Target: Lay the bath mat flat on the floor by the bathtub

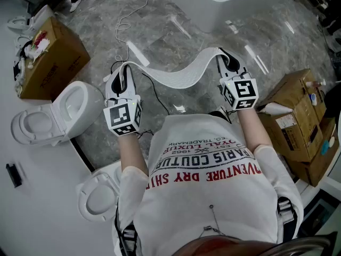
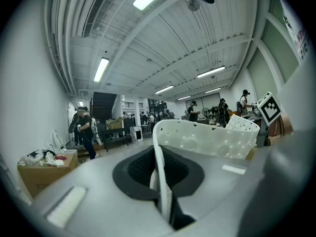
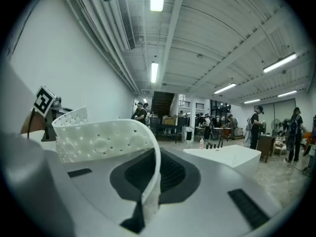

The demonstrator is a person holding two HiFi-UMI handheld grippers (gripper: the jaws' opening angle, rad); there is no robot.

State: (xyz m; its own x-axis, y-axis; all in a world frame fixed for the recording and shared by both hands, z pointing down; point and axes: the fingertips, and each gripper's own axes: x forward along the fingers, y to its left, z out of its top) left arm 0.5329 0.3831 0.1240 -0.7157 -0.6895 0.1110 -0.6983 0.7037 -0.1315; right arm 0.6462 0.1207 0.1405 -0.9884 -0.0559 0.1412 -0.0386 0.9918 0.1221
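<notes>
Head view, bath mat first: hangs aloft, sagging in the middle, nowhere on the floor yet. Pinched at one end by left gripper, at the other by right gripper, both clamped on its edge. Left to do, by judgement: carry nearer the bathtub, lower, spread flat, release

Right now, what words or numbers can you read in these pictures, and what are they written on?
"PARIS COUTUR": dark letters on the person's white shirt, seen upside down, ends hidden.
"VENTURE DRY SHI": red letters on the same shirt.
"TRADEMARK", "1962": small print on the shirt, only just readable.
Left cardboard box: print too small to read.
Right cardboard boxes: labels too small to read.
Marker cubes: square patterns, no words.
</notes>
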